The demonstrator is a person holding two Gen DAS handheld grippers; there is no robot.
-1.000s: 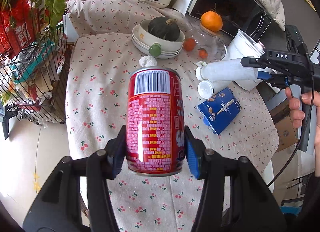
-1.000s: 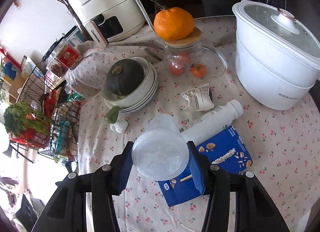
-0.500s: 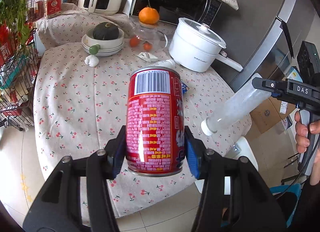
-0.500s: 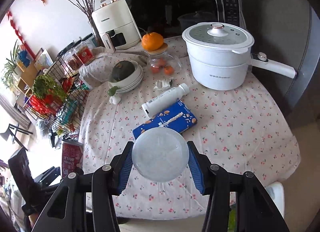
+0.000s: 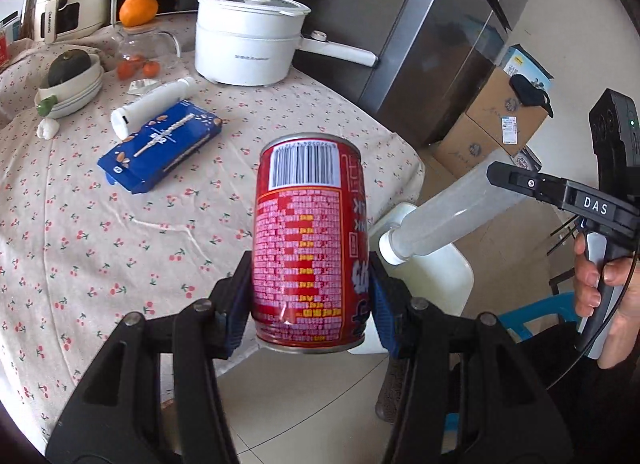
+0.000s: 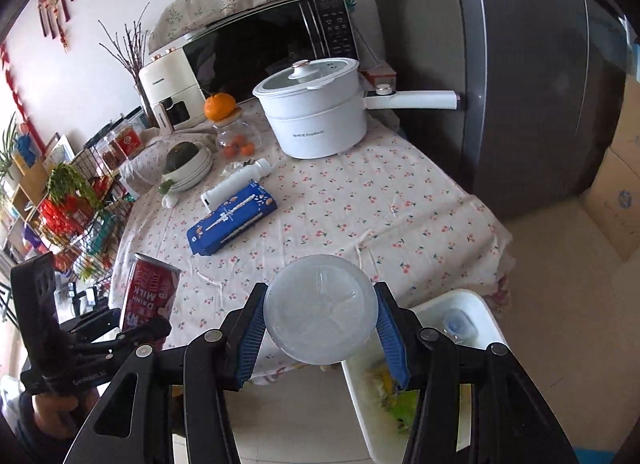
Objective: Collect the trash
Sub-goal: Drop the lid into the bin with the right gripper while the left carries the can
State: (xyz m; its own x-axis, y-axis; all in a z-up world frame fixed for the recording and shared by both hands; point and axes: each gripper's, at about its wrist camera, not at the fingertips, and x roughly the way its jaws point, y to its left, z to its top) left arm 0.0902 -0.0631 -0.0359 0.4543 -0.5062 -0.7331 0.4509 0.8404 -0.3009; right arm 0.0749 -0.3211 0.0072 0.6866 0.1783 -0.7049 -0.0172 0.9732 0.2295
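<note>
Below and just right of the right gripper (image 6: pixel 320 328) sits the white trash bin (image 6: pixel 476 304). That gripper clamps a clear plastic bottle (image 6: pixel 320 310) near its base: light, slick, likely squashy. The left gripper (image 5: pixel 310 304) pinches a red drink can (image 5: pixel 310 240) across its lower wall; thin metal, dents easily.
</note>
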